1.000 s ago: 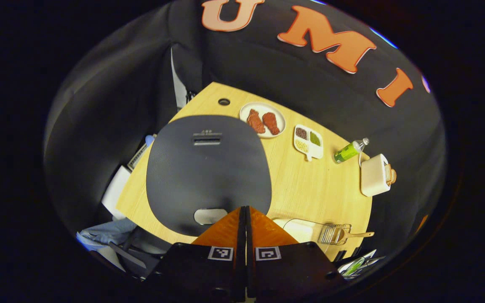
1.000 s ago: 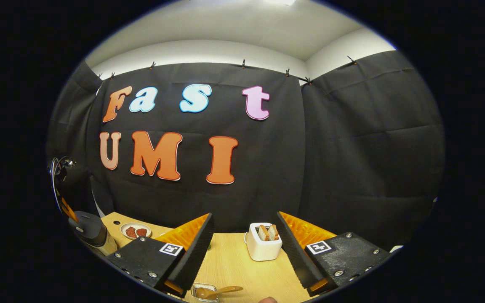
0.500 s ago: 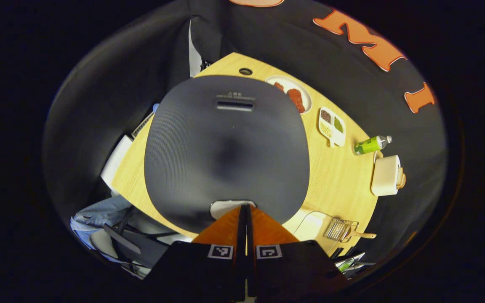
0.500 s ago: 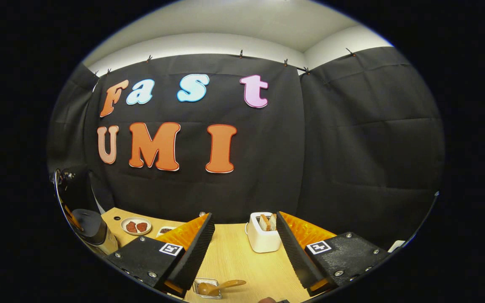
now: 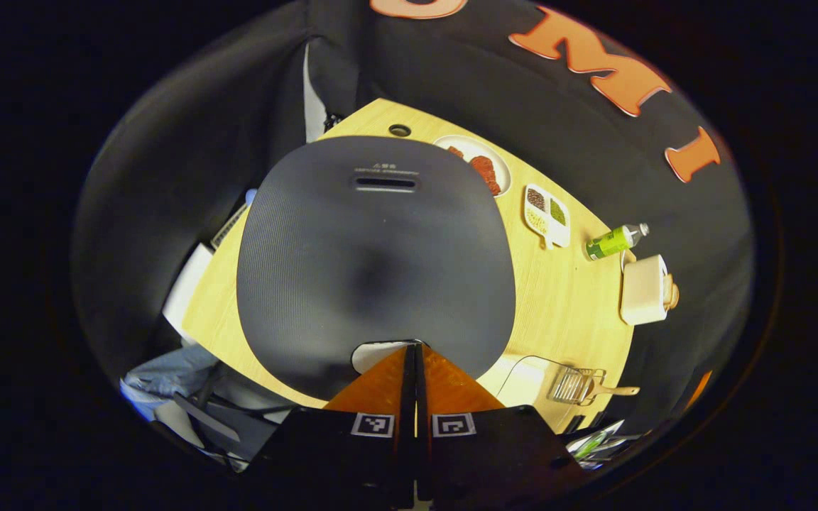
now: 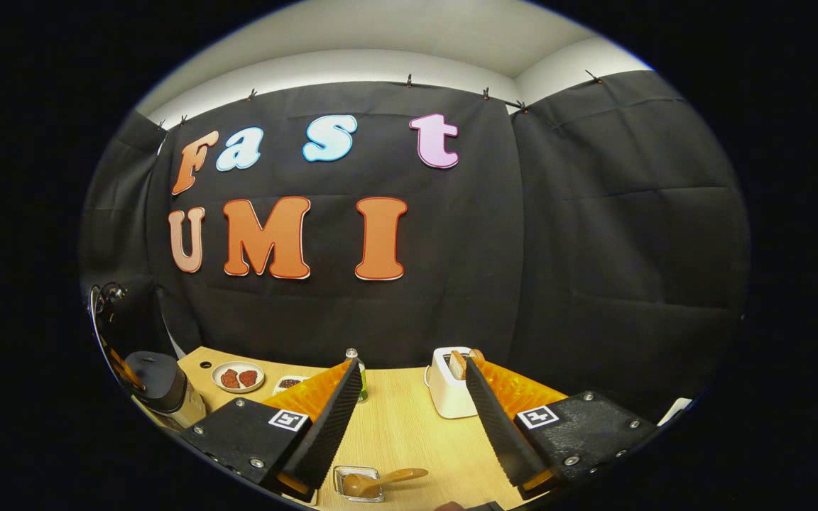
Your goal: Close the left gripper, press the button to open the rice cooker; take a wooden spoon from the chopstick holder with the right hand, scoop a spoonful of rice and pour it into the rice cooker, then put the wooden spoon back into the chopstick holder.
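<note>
Looking straight down from the left gripper view, the rice cooker (image 5: 373, 262) takes up most of the middle, its dark lid down, and the left gripper (image 5: 415, 349) has its two orange fingers pressed flat together with nothing between them, tips right at the pale button (image 5: 375, 353) on the near edge of the lid. I can't tell if they're actually touching it. The right gripper view is much more level, so you get the rice cooker (image 6: 160, 387) from the side, way off at the left end of the table (image 6: 395, 433). The right gripper (image 6: 412, 397) sits wide open and empty, above the table. The wooden spoon (image 6: 380, 481) lies in the chopstick holder (image 6: 356, 484), low between the two fingers, nearer the left one and apart from both. Other stuff on the table: a plate of reddish food (image 6: 237, 377), a small divided dish (image 5: 546, 214), a green bottle (image 5: 611, 241) and a white toaster (image 6: 451, 392) with bread in it, partly behind the right finger.
</note>
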Tool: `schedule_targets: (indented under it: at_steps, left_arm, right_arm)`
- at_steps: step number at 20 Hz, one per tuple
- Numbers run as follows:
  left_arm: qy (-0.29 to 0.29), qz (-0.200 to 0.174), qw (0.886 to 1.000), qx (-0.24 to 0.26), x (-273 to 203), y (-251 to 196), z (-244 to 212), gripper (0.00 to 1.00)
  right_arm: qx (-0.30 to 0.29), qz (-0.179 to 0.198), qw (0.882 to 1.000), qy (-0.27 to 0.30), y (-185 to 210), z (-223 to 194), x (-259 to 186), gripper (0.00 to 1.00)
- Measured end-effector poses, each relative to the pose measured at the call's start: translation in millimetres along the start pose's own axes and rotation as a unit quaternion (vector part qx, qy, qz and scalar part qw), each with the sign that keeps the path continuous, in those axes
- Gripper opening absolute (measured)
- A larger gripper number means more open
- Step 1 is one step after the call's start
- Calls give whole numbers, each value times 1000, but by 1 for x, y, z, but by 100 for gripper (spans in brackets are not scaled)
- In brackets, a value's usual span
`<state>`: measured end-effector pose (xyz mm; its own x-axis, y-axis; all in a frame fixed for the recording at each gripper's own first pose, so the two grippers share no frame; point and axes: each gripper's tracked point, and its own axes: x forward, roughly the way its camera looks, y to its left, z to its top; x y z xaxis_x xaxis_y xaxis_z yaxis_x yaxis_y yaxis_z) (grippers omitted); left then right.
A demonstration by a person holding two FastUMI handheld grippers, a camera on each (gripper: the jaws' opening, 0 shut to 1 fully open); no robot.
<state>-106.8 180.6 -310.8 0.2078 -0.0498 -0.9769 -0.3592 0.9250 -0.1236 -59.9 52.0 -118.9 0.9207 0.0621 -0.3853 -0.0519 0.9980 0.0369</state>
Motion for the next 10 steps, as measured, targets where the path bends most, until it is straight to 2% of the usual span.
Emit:
schedule_targets:
  at_steps: [1,5,6,7,10]
  left_arm:
    - [-18,4,1000,18,-6,-2,3,6]
    - [-113,31,990,73,-40,-14,31,6]
    - [-144,37,986,81,-52,-16,40,2]
    - [-179,41,979,90,-64,-18,54,6]
    - [-269,71,955,101,-97,-12,84,6]
  right_arm:
    - [0,0,1000,4,0,-3,1,91]
    - [9,3,999,42,0,-27,6,92]
    - [13,4,998,53,1,-34,7,91]
    - [18,6,998,63,2,-41,8,91]
    - [36,8,996,85,3,-57,11,91]
